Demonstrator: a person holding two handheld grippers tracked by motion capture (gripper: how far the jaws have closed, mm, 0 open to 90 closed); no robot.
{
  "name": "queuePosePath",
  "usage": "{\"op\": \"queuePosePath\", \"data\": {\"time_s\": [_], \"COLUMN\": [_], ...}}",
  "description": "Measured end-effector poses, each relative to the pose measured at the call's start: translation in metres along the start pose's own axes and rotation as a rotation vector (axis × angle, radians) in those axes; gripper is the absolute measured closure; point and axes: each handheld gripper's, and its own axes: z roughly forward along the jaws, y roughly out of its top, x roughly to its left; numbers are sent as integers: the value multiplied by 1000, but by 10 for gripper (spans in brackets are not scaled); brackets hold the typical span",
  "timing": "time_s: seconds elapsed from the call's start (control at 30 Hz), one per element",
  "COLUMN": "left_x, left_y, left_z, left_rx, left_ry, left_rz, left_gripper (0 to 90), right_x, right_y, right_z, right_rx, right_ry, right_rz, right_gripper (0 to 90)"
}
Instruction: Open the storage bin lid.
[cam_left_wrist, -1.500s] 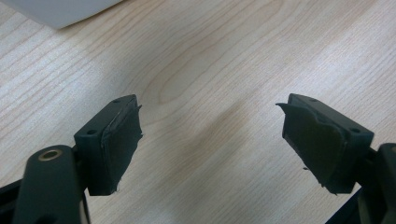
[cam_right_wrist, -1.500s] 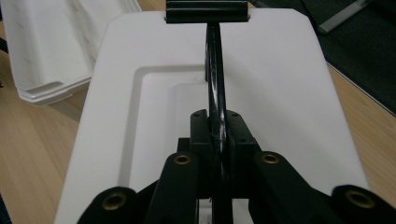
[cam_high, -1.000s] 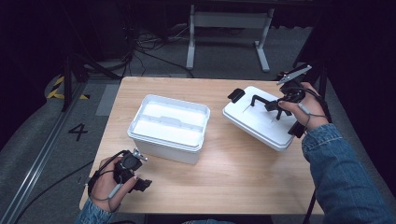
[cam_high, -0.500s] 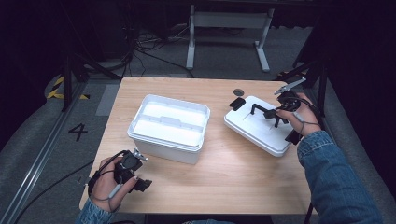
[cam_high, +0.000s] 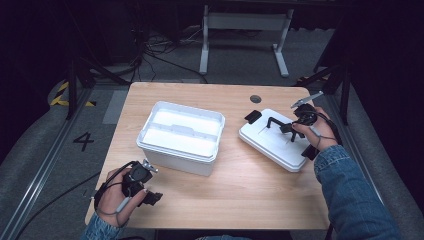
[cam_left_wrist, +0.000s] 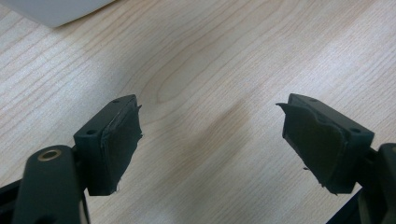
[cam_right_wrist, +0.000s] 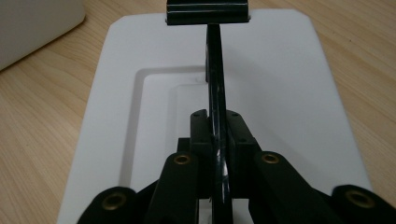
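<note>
At right of the high frame, our right tool (cam_high: 290, 131) is clenched on the black handle (cam_right_wrist: 215, 93) of the white lid (cam_high: 272, 142), its long axis running upper-left to lower-right on the counter (cam_high: 240, 185). The right tool's view shows that handle edge-on. Our left tool (cam_left_wrist: 210, 144) hangs released beside the open white bin (cam_high: 180, 135).

You have on your table (cam_high: 240, 200): one open white bin (cam_high: 181, 136), one white lid (cam_high: 278, 141) with one black handle (cam_high: 272, 121), two grippers.
</note>
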Motion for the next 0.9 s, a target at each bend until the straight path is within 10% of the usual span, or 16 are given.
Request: {"op": "queuePosePath", "data": {"time_s": [0.5, 0.9], "left_x": [0, 0], "left_y": [1, 2], "left_z": [0, 2], "left_rx": [-1, 3], "left_ry": [-1, -7], "left_rz": [6, 14], "left_gripper": [202, 200], "right_x": [-5, -20], "right_y": [-14, -27], "right_z": [13, 20], "right_rx": [13, 34], "right_ry": [31, 61], "right_rz": [37, 167], "right_gripper": [841, 747]}}
